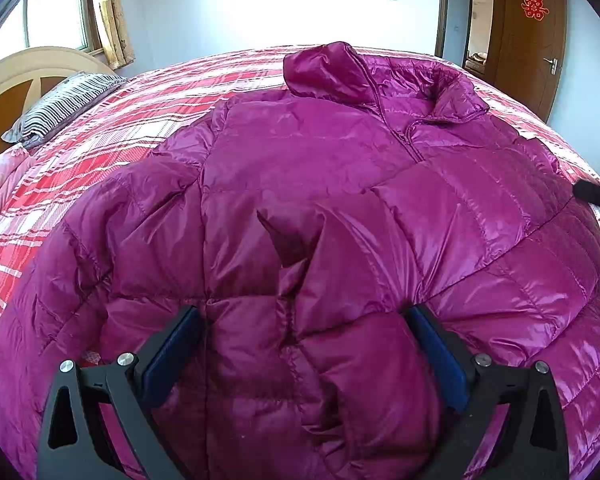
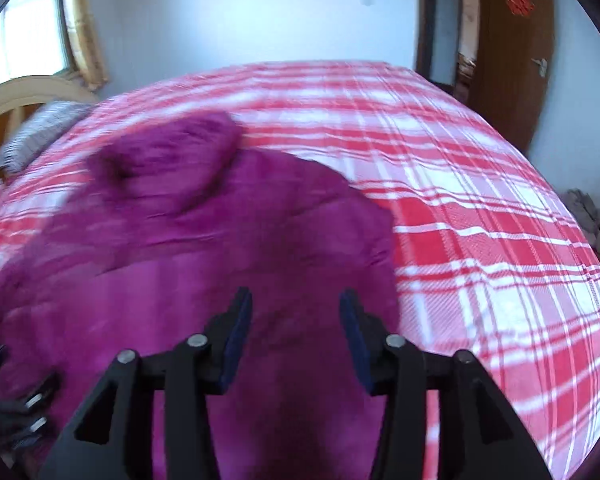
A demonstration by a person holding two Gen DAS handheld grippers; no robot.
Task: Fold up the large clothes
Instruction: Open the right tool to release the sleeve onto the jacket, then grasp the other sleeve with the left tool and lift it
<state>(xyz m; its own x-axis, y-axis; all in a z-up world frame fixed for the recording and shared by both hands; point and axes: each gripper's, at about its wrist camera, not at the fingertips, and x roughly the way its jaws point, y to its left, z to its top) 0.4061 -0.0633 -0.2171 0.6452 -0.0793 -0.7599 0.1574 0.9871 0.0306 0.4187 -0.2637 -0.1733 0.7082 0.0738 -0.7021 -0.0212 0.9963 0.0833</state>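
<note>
A shiny magenta puffer jacket (image 1: 308, 184) lies front up on the red plaid bed (image 1: 148, 112), collar at the far end. One sleeve (image 1: 340, 288) is folded across its front. My left gripper (image 1: 304, 316) is open, its jaws wide apart over that sleeve, holding nothing. In the right wrist view the jacket (image 2: 204, 256) is blurred by motion. My right gripper (image 2: 294, 304) is open and empty above the jacket's right part, near its edge. The left gripper's body (image 2: 8, 404) shows at the lower left there.
A striped pillow (image 1: 64, 100) lies by the cream headboard (image 1: 32, 68) at the far left. A pink quilt (image 1: 0, 184) lies beside it. A brown door (image 1: 528, 36) and doorway stand at the far right. Bare plaid sheet (image 2: 480, 240) stretches right of the jacket.
</note>
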